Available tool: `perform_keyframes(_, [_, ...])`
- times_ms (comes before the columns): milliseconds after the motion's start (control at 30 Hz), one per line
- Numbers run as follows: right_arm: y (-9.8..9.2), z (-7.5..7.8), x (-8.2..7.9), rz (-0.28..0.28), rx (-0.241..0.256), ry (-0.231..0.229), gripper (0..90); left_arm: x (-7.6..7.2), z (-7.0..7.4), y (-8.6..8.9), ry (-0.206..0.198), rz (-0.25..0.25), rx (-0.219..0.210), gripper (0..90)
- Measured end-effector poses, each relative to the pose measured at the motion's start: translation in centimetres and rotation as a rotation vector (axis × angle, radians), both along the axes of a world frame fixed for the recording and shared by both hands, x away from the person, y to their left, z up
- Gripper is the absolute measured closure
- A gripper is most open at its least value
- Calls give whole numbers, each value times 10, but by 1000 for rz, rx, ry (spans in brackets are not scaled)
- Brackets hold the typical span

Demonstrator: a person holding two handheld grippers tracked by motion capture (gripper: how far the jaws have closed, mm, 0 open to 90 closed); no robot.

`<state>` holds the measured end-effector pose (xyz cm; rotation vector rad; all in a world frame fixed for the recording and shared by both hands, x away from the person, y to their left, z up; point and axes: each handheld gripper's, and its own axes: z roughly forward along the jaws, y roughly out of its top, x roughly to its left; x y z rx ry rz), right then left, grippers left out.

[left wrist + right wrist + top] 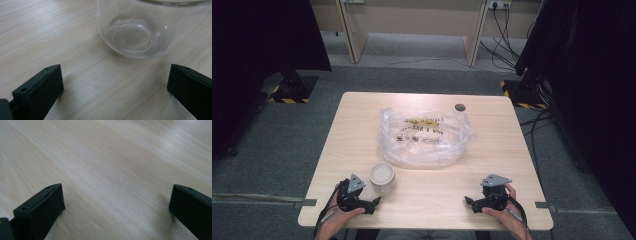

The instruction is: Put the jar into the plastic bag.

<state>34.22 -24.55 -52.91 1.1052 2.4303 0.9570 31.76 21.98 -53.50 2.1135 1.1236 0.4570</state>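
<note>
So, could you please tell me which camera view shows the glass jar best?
The high view: the glass jar appears whole there, upright with its pale lid, just ahead of the left tongs on the table. The left gripper view gives a close look at its clear lower wall and base only. The right gripper view offers bare tabletop.

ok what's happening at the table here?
A person sits at the wooden table with a gripper in each hand, both resting near the front edge. The left gripper is open and points at a clear glass jar standing just ahead of it, not touching it yet. The right gripper is open too, over bare tabletop. A crumpled clear plastic bag lies mid-table, untouched. Looks like the start of a reach for the jar.
</note>
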Motion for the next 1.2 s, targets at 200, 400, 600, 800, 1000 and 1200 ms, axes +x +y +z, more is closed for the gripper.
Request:
perform_keyframes(200, [0, 0, 0, 0, 0, 0, 2, 0, 0, 0, 0, 0, 0, 0])
perform_keyframes(400, [0, 0, 0, 0, 0, 0, 2, 0, 0, 0, 0, 0, 0, 0])
perform_keyframes(600, [0, 0, 0, 0, 0, 0, 2, 0, 0, 0, 0, 1, -4, 0])
perform_keyframes(800, [0, 0, 0, 0, 0, 0, 2, 0, 2, 6, -7, 7, -60, 25])
perform_keyframes(1000, [0, 0, 0, 0, 0, 0, 2, -2, 4, 3, -28, -18, -78, 24])
perform_keyframes(1200, [0, 0, 0, 0, 0, 0, 2, -5, 11, -2, -58, -40, -100, 22])
